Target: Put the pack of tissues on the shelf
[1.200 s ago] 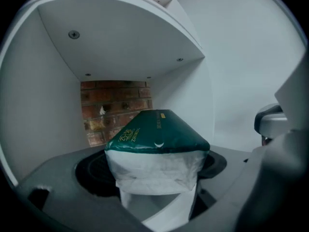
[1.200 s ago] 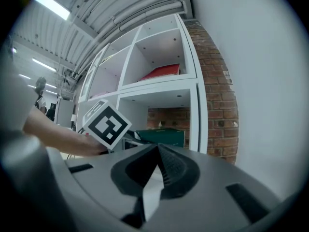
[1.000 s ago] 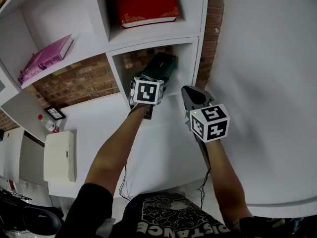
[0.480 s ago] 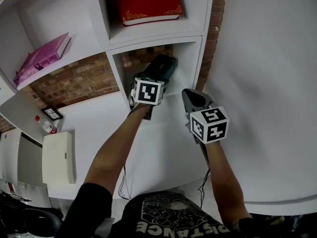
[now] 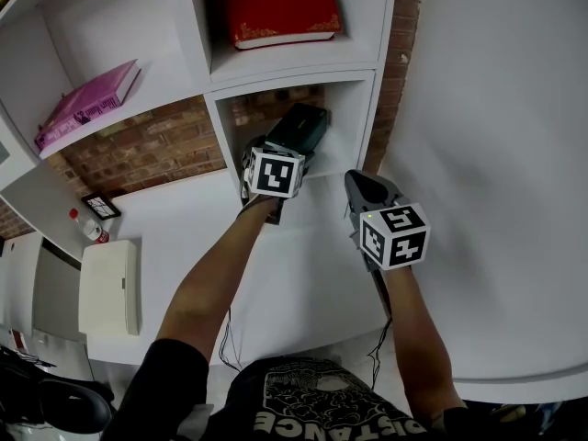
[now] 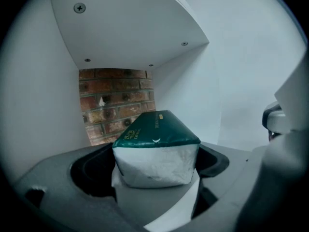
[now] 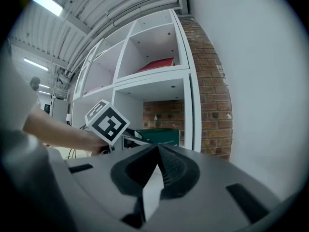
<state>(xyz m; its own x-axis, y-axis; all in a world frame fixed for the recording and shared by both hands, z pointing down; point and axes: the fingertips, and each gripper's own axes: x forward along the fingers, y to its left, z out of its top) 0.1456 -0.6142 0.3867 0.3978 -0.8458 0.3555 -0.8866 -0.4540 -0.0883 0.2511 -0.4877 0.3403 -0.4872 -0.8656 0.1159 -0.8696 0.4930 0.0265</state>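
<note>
1. White shelf unit (image 5: 381, 35) stands against a brick wall (image 5: 156, 145). It is divided into open compartments, and the brick shows through the back of the lower ones.
2. White desk (image 5: 175, 232) runs below the shelf unit. Both of the person's forearms reach over it.
3. Red book (image 5: 280, 5) lies flat in the compartment directly above the one being used. A pink book (image 5: 87, 107) lies on a shelf board further left.
4. Pack of tissues (image 6: 154, 129), with a dark green top and a pale end face, is inside the lower right compartment. Its long side points towards the brick at the back.
5. Left tool (image 6: 154, 164) reaches into that compartment. Its jaws have just been opening and now stand wide, with the pack between them. There is a dark gap on each side, so the pads do not press on it.
6. Right tool (image 7: 157, 151) hangs outside the compartment, to the right of the left one. Its jaws are closed together with nothing between them.
</note>
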